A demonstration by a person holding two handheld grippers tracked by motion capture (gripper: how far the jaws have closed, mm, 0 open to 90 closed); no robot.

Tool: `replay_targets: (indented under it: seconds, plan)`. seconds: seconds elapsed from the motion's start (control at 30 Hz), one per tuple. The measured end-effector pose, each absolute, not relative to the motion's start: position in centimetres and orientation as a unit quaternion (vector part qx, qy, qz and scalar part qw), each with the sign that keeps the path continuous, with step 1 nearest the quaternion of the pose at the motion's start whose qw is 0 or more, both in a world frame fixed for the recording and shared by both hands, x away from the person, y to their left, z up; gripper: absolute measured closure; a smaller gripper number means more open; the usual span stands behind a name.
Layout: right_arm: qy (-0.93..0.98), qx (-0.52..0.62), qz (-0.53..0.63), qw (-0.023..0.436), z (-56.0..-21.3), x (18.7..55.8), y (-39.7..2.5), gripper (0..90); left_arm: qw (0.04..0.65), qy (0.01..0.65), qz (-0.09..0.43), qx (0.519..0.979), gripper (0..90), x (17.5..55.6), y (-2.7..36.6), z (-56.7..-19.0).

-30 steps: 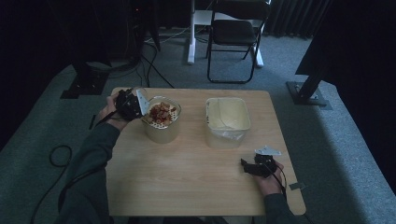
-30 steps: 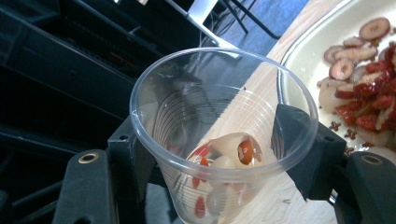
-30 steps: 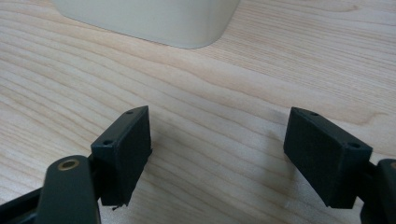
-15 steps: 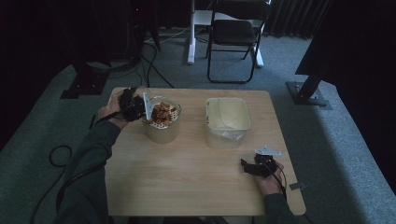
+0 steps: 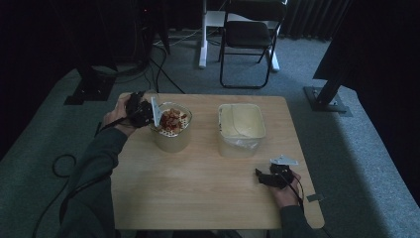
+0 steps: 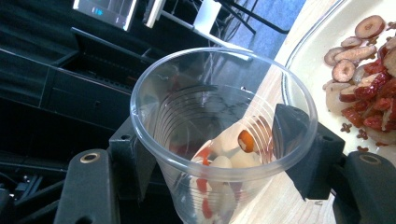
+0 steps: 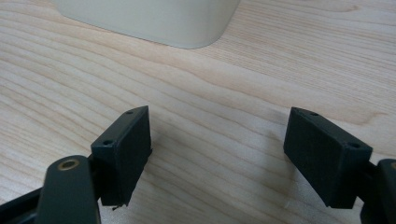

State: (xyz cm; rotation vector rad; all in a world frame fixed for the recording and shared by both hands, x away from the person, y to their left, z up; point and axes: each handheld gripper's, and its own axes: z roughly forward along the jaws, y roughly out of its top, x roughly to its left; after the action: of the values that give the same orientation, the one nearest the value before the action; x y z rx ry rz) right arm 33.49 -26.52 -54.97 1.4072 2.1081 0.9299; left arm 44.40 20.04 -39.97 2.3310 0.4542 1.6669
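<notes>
Left gripper view — cup (image 6: 219,140) tilted, mouth facing camera.

Dark grey-green long sleeves on both forearms. Left gripper (image 6: 219,154): black blocky jaws, chunky angular pads, a brass-ringed screw hole on each jaw arm, black cable trailing from it past the sleeve. Right gripper (image 7: 217,158): matte black wedge-shaped pads, two small screw holes in each top face, brass-ringed pivot, grey three-cornered plate on top, thin black cable.
</notes>
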Motion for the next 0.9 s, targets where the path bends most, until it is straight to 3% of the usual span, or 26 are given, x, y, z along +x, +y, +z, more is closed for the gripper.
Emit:
replay_targets:
  seconds: [0.9]
  plan:
    - [0.762,0.509,0.337,0.219,-54.97,33.49,-26.52,22.6,0.054,0.093,0.599,0.793,34.2,44.08,19.08,-39.35]
